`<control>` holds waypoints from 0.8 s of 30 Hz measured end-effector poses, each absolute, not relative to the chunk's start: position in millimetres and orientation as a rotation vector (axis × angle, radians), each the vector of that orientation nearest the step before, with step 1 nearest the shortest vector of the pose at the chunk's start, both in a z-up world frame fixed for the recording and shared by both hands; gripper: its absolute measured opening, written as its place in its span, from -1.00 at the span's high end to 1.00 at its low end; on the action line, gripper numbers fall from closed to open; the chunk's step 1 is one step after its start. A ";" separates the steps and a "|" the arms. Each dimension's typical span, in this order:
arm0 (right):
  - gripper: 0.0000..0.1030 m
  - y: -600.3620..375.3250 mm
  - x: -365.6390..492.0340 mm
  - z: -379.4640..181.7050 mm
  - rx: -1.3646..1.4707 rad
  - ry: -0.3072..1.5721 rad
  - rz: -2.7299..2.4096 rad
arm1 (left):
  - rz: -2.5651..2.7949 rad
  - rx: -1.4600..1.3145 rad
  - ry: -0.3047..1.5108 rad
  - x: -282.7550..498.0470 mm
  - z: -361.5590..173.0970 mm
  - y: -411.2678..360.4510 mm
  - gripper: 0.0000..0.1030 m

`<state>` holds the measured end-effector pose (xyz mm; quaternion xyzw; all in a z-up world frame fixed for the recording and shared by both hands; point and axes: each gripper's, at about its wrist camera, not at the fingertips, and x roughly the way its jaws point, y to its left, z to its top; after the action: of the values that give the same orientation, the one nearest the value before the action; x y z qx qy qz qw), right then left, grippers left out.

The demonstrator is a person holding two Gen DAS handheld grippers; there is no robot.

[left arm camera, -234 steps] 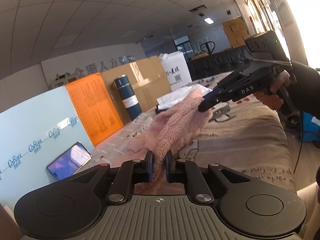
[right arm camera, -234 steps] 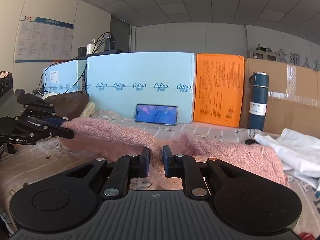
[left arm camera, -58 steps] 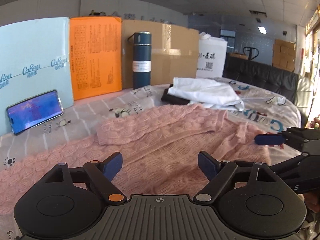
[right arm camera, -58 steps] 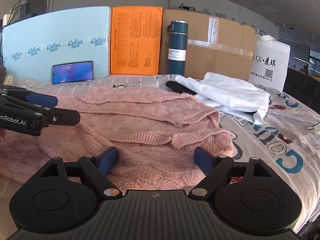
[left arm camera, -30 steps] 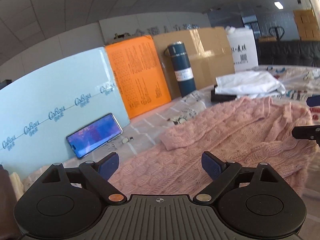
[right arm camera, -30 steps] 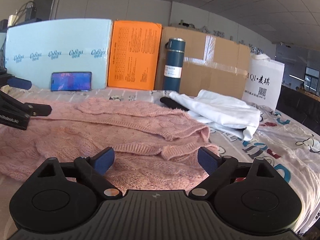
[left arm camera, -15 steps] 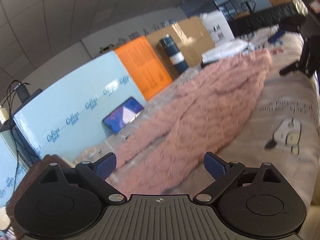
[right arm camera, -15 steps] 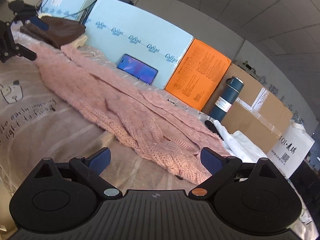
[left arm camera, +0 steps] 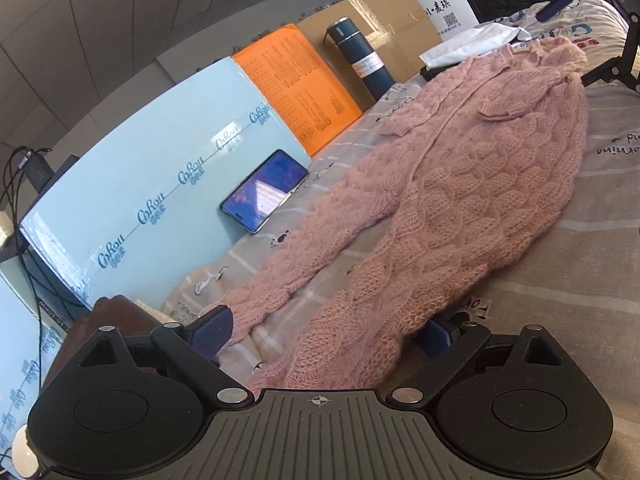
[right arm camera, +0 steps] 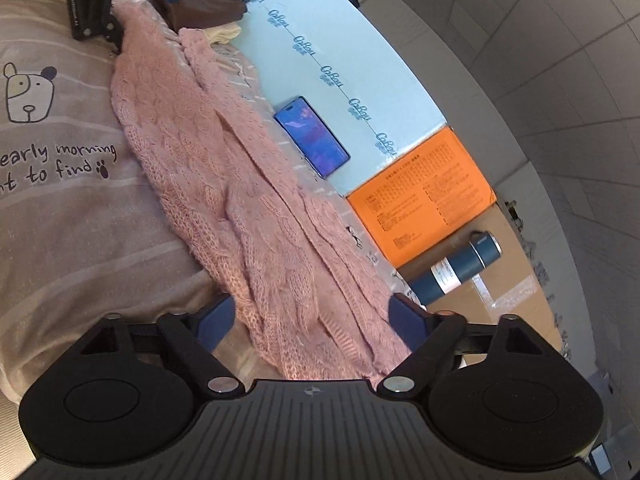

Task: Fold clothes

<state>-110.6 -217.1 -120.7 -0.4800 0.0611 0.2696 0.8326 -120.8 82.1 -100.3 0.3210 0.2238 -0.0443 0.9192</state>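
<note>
Both claws swung outward; one sweater.

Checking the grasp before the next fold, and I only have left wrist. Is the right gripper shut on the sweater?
Observer: No. The right gripper is open, with its fingers on either side of the pink sweater end and nothing clamped.
Operator: Is that end flat?
Observer: Not quite. The knit bunches in folds between the fingers.
Operator: What's on the side away from the phone?
Observer: The bed cover, showing a bear print and lettering.
</note>
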 end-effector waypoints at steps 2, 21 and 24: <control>0.10 -212.3 -108.5 -125.2 -1.056 0.155 0.622 | -0.077 0.645 0.468 -121.9 -100.1 87.7 -0.87; 0.79 -234.2 -16.9 -69.1 -0.709 0.585 0.972 | -0.268 0.140 0.532 -108.3 -82.5 160.5 0.63; 0.81 -241.8 7.8 -44.3 -0.573 0.550 0.973 | -0.299 0.014 0.471 -101.4 -71.7 172.4 0.65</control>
<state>7.8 -241.8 -44.3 -0.2680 0.2574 0.4551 0.8092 -101.4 172.4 -71.7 0.0070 0.2323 -0.1475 0.9614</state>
